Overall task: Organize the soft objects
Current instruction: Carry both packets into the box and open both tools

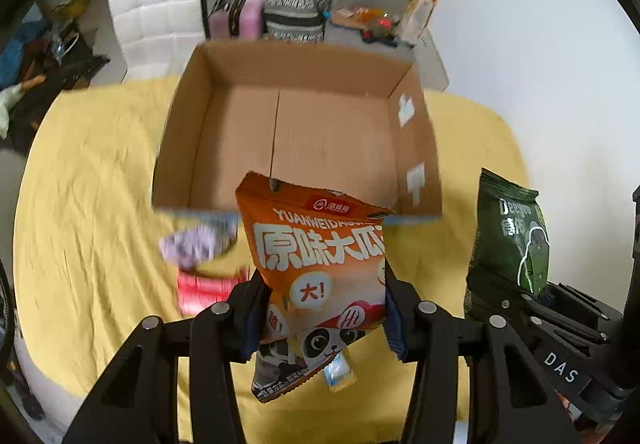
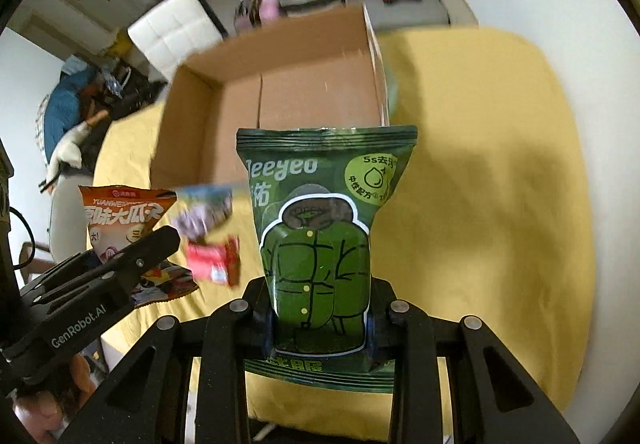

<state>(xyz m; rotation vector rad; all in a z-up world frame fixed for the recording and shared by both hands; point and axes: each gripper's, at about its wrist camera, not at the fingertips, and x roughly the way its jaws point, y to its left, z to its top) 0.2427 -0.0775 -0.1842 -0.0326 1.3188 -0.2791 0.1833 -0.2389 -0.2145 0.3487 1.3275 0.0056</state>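
Left tool (image 1: 324, 304): clamped on the lower part of the orange bag (image 1: 320, 264), which stands upright between the fingers, its top edge before the box's near wall.
Right tool (image 2: 320, 320): clamped on the lower part of the green pack (image 2: 320, 228), held upright in front of the box.
Box (image 1: 416, 148): open cardboard carton on the yellow surface (image 1: 92, 180); the visible floor is bare, with only a centre seam and white labels on the right inner wall.
Orange bag: printed with a panda and large white characters; held above the surface, outside the box.
Green pack: printed with a green coat figure; held outside the box, to the right of the orange bag.
Loose items: a purple packet (image 1: 192, 244) and a red packet (image 1: 204, 292) lie blurred on the surface just before the box's near left corner.
Background: white chair (image 1: 156, 12) and piled bags against the wall beyond the box.
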